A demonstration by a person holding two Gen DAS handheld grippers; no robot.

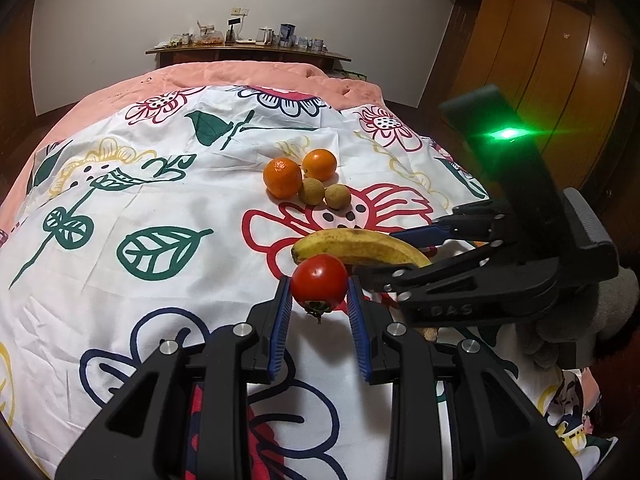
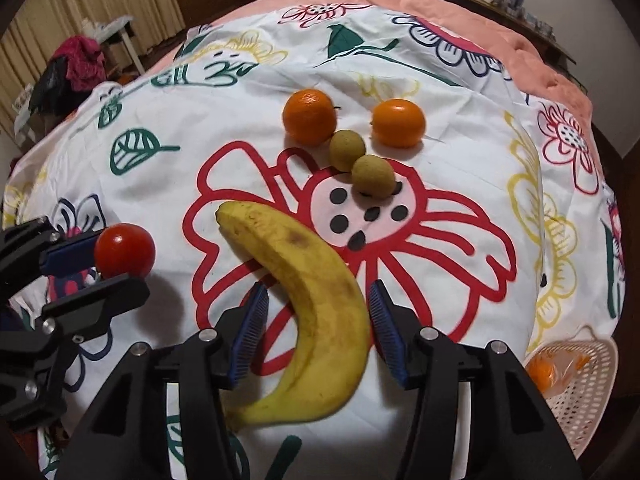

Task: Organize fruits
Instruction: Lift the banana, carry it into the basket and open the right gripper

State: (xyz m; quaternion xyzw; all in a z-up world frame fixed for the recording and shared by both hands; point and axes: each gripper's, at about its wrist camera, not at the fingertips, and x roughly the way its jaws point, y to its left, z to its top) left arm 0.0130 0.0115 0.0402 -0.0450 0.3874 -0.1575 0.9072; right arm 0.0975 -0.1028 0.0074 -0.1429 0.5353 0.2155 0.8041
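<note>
My left gripper (image 1: 319, 294) is shut on a red tomato (image 1: 319, 282), held just above the flowered sheet; the tomato also shows in the right wrist view (image 2: 125, 249). A yellow banana (image 2: 312, 312) lies between the open fingers of my right gripper (image 2: 316, 300), with a gap at the left pad (image 2: 252, 330). The banana shows behind the tomato in the left wrist view (image 1: 360, 246). Two oranges (image 2: 309, 116) (image 2: 398, 123) and two small brown-green fruits (image 2: 347, 150) (image 2: 372, 176) lie together farther back on the sheet.
A pink perforated basket (image 2: 580, 380) with an orange fruit inside sits off the bed's right edge. A white flowered sheet (image 1: 160, 184) covers a pink bed. A cluttered wooden shelf (image 1: 248, 50) stands behind it, a wooden wardrobe (image 1: 560, 60) at right.
</note>
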